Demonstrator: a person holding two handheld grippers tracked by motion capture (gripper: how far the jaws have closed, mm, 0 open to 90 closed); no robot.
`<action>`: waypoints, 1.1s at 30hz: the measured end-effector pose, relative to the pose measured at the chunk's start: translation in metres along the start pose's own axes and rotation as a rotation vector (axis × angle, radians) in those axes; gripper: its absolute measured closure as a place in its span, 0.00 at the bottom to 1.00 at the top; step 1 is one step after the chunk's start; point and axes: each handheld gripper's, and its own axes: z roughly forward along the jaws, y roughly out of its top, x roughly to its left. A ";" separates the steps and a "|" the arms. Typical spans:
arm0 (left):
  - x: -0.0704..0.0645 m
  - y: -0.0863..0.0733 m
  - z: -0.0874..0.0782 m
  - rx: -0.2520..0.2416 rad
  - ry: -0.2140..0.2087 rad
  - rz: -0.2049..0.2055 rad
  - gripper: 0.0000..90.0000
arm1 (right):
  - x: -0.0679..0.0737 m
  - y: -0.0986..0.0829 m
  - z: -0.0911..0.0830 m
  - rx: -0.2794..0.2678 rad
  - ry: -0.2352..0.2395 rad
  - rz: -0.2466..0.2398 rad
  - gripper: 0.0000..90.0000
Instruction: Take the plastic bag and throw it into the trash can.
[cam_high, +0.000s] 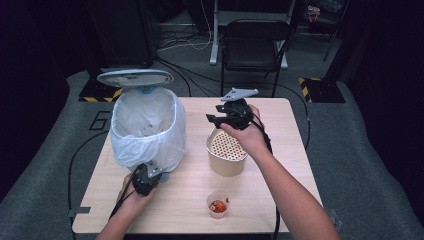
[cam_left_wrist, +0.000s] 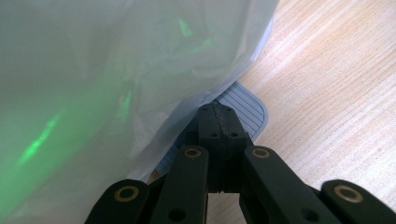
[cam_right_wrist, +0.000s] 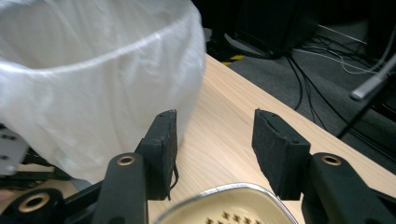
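Pedal (cam_left_wrist: 243, 109) of the lined bin (cam_high: 147, 125), pressed under the left gripper (cam_high: 146, 178) at the near foot of the bin, jaws shut together with nothing between them. Lid (cam_high: 135, 77) up, white liner draped over the rim, on the left half of the table (cam_high: 280, 112). Right gripper (cam_high: 226, 116) raised over the beige strainer pot (cam_high: 226, 151), jaws apart, holding nothing. Small cup (cam_high: 218, 205) near the front edge.

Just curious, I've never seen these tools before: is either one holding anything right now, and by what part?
Nothing is held. The left gripper has its fingers shut, pressing on the bin's grey pedal. The right gripper hovers open above the beige strainer container.
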 end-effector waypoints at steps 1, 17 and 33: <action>0.000 0.000 0.000 0.000 0.001 -0.002 1.00 | -0.002 -0.003 0.000 0.006 -0.005 0.007 0.57; 0.000 0.000 -0.001 0.007 -0.002 0.006 1.00 | -0.026 -0.071 -0.005 0.084 -0.155 0.053 0.62; 0.000 0.000 0.000 0.005 -0.002 0.004 1.00 | -0.041 -0.105 -0.012 0.111 -0.198 0.119 0.60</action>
